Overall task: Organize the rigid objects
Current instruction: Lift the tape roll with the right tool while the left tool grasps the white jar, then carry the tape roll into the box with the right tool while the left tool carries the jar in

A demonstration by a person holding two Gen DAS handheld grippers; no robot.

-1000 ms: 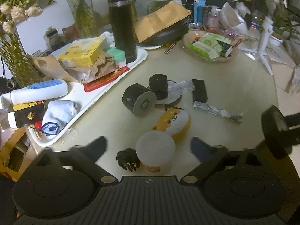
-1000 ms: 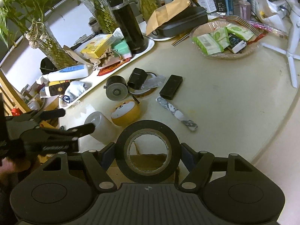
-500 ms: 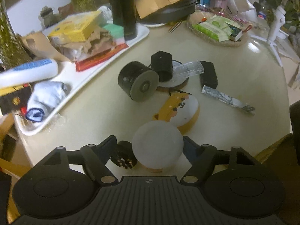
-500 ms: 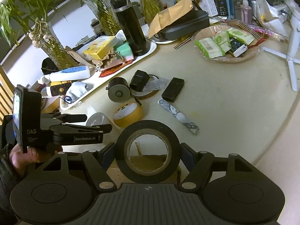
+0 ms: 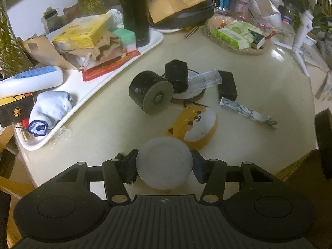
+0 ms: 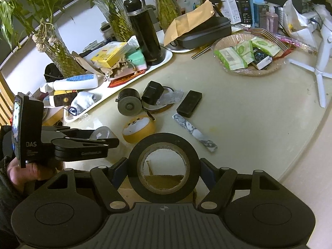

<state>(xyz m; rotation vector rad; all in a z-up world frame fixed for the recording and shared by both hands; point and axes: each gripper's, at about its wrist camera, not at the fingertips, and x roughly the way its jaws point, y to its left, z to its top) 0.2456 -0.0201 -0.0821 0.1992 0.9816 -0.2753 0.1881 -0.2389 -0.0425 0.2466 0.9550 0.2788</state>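
Left gripper (image 5: 164, 162), advancing since earlier, is closing fingers around frosted white round jar (image 5: 164, 164); squeeze evenly. Right gripper (image 6: 164, 171) is clamping black tape roll (image 6: 164, 167).

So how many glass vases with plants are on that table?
3, by the right wrist view: one at far left, one behind the yellow box, one behind the brown envelope. Clutter may hide others.

Dim, warm indoor light is washing both fisheye views, and glare is gleaming on the table (image 5: 276, 56) near the tripod. Edges are bending and darkening; far clutter is blurring slightly
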